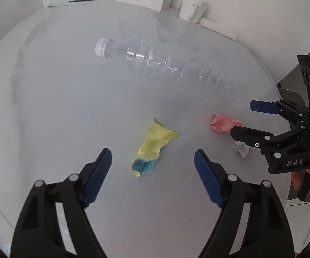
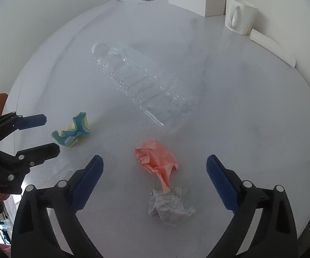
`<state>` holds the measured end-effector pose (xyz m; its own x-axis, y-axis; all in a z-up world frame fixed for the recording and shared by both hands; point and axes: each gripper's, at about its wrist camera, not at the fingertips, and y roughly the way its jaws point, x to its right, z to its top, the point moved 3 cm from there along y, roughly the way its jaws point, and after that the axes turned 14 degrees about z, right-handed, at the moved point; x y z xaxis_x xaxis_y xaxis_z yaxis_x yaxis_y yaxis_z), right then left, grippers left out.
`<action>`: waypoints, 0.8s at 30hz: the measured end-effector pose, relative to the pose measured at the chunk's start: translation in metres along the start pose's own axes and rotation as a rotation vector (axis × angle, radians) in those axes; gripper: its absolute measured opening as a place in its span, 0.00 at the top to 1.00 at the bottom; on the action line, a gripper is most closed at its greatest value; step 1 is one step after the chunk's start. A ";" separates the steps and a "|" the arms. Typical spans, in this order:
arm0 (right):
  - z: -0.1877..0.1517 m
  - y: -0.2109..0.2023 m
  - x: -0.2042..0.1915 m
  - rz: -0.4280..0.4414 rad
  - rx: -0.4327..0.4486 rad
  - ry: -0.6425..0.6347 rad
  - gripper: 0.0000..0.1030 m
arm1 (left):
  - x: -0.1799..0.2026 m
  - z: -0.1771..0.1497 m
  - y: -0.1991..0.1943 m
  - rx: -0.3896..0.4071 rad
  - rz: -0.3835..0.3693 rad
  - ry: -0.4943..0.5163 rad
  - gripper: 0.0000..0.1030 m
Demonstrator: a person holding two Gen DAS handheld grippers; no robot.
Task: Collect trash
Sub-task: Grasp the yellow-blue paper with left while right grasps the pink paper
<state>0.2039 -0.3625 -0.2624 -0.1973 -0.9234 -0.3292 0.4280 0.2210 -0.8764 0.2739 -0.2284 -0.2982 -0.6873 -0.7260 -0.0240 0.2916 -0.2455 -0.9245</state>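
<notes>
Left wrist view: left gripper [image 1: 152, 161] fingers spread, nothing pinched; yellow-blue paper wad [image 1: 152, 148] between them on the surface [image 1: 58, 107]; plastic bottle [image 1: 165, 64] beyond.
Right wrist view: right gripper [image 2: 155, 167] fingers spread, empty; pink paper wad [image 2: 157, 161] between them, white paper wad [image 2: 170, 206] nearer.

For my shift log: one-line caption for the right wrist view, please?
Right gripper, fingers open, above pink paper and white paper; clear bottle beyond.
</notes>
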 end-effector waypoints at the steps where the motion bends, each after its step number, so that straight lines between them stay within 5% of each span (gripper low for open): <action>1: 0.000 0.004 0.002 0.002 -0.008 0.002 0.10 | 0.002 0.002 0.006 -0.008 -0.004 0.006 0.32; 8: 0.000 0.016 0.006 -0.011 -0.039 -0.007 0.15 | 0.015 0.002 0.029 -0.044 0.007 0.069 0.46; 14: 0.000 0.019 0.008 -0.009 -0.049 -0.003 0.22 | 0.013 0.003 0.032 -0.072 -0.037 0.040 0.69; 24: 0.002 0.026 0.008 -0.036 -0.073 -0.018 0.38 | 0.010 0.005 0.007 -0.034 -0.015 0.026 0.73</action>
<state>0.2149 -0.3644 -0.2872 -0.1953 -0.9364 -0.2916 0.3553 0.2096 -0.9110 0.2724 -0.2406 -0.3030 -0.7087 -0.7052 -0.0201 0.2587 -0.2333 -0.9374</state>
